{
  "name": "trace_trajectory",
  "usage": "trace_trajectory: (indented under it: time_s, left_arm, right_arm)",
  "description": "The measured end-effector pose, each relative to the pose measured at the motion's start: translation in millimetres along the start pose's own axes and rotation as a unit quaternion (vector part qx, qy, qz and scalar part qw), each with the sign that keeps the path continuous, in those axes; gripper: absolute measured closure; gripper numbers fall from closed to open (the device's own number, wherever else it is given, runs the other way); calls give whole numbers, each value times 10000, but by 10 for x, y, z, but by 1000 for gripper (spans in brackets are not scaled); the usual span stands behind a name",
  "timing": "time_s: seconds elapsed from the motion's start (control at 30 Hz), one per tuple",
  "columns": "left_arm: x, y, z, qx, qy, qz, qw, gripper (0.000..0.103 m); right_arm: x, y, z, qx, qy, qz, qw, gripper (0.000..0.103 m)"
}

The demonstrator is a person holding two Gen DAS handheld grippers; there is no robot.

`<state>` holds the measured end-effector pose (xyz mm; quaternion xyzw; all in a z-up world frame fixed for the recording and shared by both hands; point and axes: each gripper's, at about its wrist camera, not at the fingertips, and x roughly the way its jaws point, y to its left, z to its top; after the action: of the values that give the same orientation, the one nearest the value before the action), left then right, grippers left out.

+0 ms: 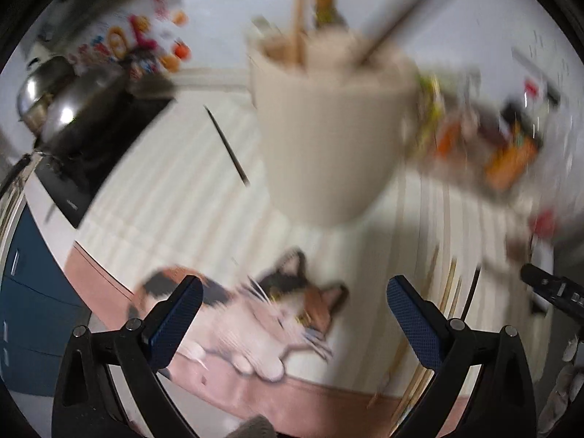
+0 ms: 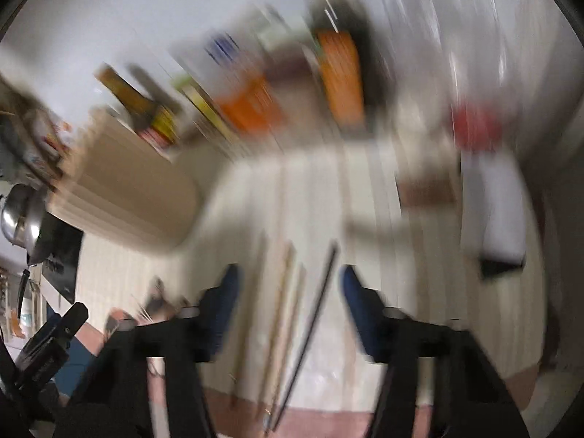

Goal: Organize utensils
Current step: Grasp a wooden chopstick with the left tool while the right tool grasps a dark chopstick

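Here, nearest in the right wrist view, the right gripper [image 2: 288, 292] hangs with jaws apart, released, nothing pressed between the blue pads [image 2: 224, 299]. Directly under the gap lie loose chopsticks: a pale wooden bunch [image 2: 283, 314] and one dark chopstick [image 2: 314, 325], side by side on the cream striped mat [image 2: 365, 197], running near to far. Heavy blur, so the exact count is unclear.

Handling, as a guess: the sticks are light, stiff, thin and smooth, and lie flat on the mat, so they will likely roll or slip from a pinch. Best hold looks to be across the shaft near the middle, one or two at a time, pads square to the stick. Not fragile. The mat is soft and may bunch.

In the left wrist view the left gripper [image 1: 294, 314] is wide open and empty, above the calico cat print [image 1: 288, 303] on the mat's near part. Another dark chopstick [image 1: 228, 148] lies alone, further off to the left on the mat. Beyond it, centre, stands the beige utensil holder [image 1: 325, 135], a tall tapered cup with wooden chopsticks [image 1: 297, 18] and a dark stick [image 1: 394, 25] already upright inside; it probably tips if knocked.

Far left is a black stovetop [image 1: 91, 146] with a steel pot [image 1: 54, 98]. Far right is a blurred clutter of packets [image 1: 507, 153].
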<state>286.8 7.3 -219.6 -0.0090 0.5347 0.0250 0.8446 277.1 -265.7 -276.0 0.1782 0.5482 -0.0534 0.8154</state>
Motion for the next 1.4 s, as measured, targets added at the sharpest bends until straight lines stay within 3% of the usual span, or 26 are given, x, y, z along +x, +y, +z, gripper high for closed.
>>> trace_trajectory:
  time_s: [0.13,0.23,0.33,0.4,0.43,0.57,0.7,0.87,0.97,1.03,1.23,1.4]
  left_arm:
    - [254,-273,-169,418,322,59,9986,0]
    - [399,-441,-238,655,435,147,9968,0]
    - [461,-562,-270,814,499,167,9953,0]
    - [485,-635,-274,941,510,179,9941,0]
    - [495,-676,-280,1007,517,183,9934,0]
    - [533,-816,-295,1219,536,116,9910,0]
    - [626,-1026,-314,1397,682,-231,9876,1]
    - [824,-1294,-315,1703,973,-470,9795,32]
    - [986,-1416,-271,1864,1118,-495,9748,64]
    - [1097,-1458,-245,1896,1243,-548,9724,96]
    - [1117,-1163,-229,1457,1269,-483,9800,99]
    - [1081,-503,-434,495,1647,-497,9838,99]
  right_arm:
    - [490,-204,-151,201,609,-132,9979,55]
    - [756,-214,-201,170,767,-253,9966,55]
    - [967,-134,-214,32,907,-450,9949,64]
    - [999,-6,-218,-304,865,-760,9929,89]
    - [987,18,-218,-378,788,-876,9923,93]
    - [931,-66,-261,-528,903,-981,9897,96]
    - [812,-398,-294,-405,1088,-1008,9881,97]
    - [730,-691,-309,-206,1221,-932,9879,96]
    - [717,-717,-317,-189,1275,-954,9871,96]
    - [727,-686,-294,-198,1301,-1005,9862,96]
    - [796,-533,-223,-367,1472,-726,9858,96]
    - [874,-375,-302,-543,1937,-245,9792,96]
